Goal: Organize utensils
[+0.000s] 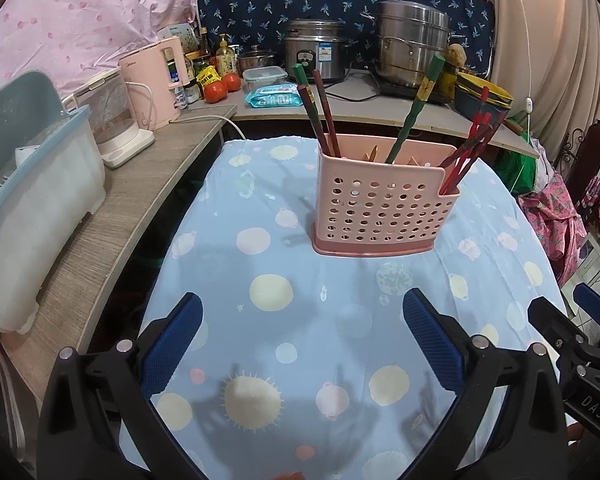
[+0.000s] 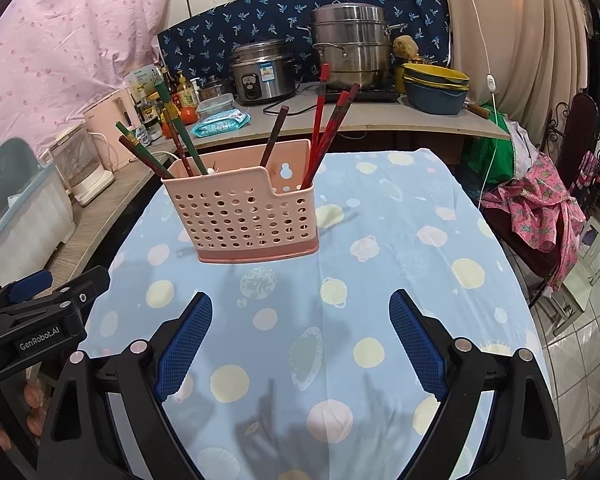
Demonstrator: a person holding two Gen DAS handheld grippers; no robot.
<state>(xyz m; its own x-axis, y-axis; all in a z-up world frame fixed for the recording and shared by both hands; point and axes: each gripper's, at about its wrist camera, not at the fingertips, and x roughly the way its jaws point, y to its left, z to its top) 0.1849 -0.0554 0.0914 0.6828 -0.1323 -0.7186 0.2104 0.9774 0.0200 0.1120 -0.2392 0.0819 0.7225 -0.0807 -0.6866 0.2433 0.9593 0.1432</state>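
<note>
A pink perforated utensil holder (image 1: 376, 208) stands upright on the blue patterned tablecloth (image 1: 300, 340); it also shows in the right wrist view (image 2: 244, 216). It holds several chopsticks: dark red and green ones (image 1: 320, 116) at its left, a green one (image 1: 414, 116) in the middle, red ones (image 1: 470, 152) at its right. In the right wrist view the red ones (image 2: 328, 132) stand at the right. My left gripper (image 1: 302, 332) is open and empty, near the table's front. My right gripper (image 2: 300, 332) is open and empty beside it.
A wooden counter at the left carries a dish rack (image 1: 32, 208), a glass kettle (image 1: 112, 120) and a pink kettle (image 1: 156, 80). The back shelf holds a rice cooker (image 1: 316, 52), a steel steamer pot (image 1: 412, 48), stacked bowls (image 2: 436, 88) and tomatoes (image 1: 220, 86).
</note>
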